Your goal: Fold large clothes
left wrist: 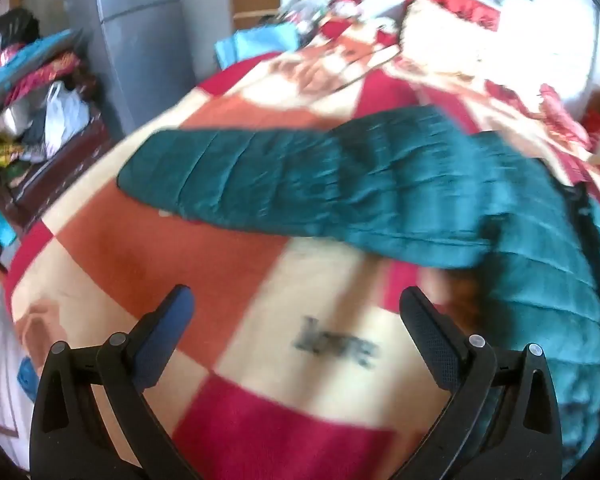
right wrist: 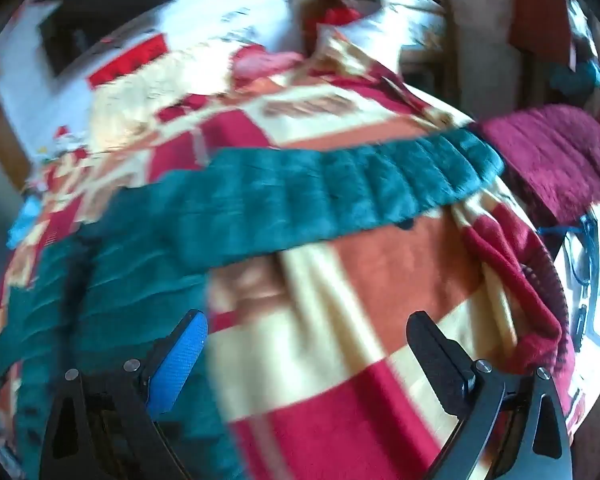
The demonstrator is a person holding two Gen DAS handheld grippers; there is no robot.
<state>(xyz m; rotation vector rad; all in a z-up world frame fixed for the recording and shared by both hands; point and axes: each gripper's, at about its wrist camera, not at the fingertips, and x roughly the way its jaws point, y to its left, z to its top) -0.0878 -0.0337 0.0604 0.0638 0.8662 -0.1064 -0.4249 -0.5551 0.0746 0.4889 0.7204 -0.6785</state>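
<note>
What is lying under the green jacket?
The checked blanket lies under the green jacket, showing around its sleeves. The part of the blanket beneath the jacket is covered.

Bare blanket [left wrist: 260, 280] below tongs, free; teal jacket sleeve [left wrist: 300, 176] lies across path beyond.

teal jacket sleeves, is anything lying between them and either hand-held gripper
Nothing visible. Only bare checked blanket separates the open left hand-held gripper from the teal jacket sleeve stretched ahead of it. The open right hand-held gripper likewise faces its sleeve across bare blanket, one finger already beside the jacket's body.
</note>
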